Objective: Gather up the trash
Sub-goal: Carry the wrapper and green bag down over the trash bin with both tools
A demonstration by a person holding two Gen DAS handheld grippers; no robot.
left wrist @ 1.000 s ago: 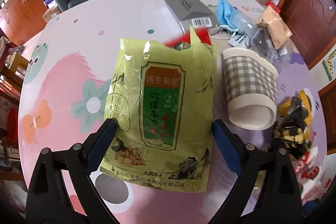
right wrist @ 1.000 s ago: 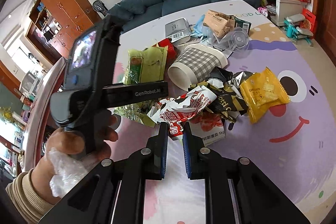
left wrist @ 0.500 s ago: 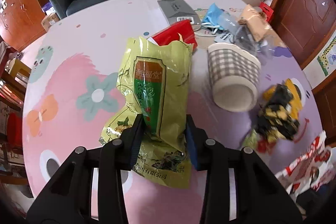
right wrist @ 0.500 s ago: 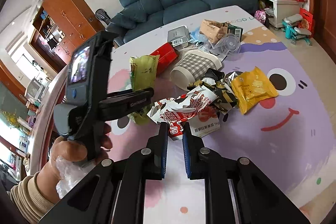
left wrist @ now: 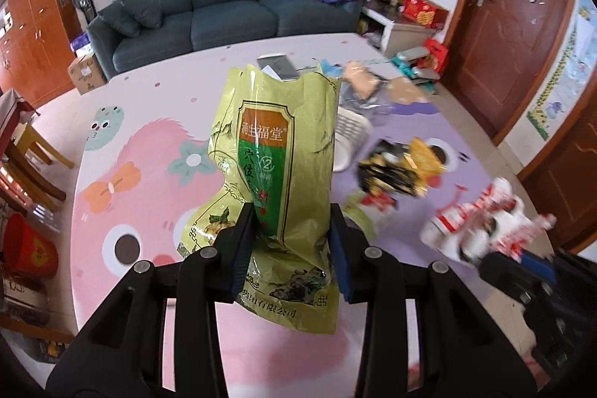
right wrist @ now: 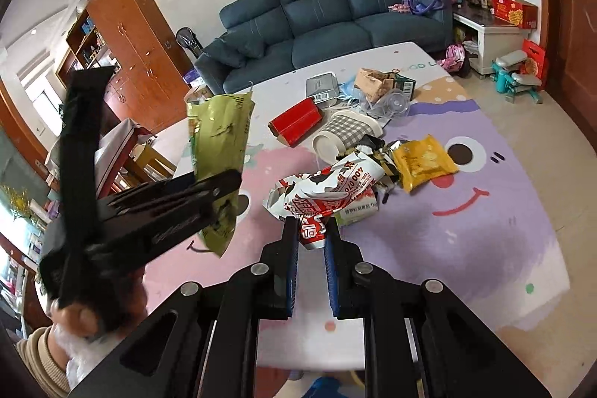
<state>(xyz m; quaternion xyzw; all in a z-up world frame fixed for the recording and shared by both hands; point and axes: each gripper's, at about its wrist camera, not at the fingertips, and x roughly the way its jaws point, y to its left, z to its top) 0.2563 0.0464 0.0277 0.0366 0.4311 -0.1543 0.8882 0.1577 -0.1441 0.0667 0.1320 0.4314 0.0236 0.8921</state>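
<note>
Green foil bag [left wrist: 283,174] is pinched near its lower end by the left gripper [left wrist: 291,245], held upright and clear of the play mat [right wrist: 466,248]. Right gripper [right wrist: 311,237], jaws narrow, is clamped on a crumpled red-and-white wrapper [right wrist: 328,189], also lifted. Remaining litter sits mid-mat: checked paper cup [right wrist: 343,133], red box [right wrist: 296,122], yellow packet [right wrist: 423,157]. Mat's near and right stretches lie bare; sofa [right wrist: 328,21] borders the far edge.
</note>
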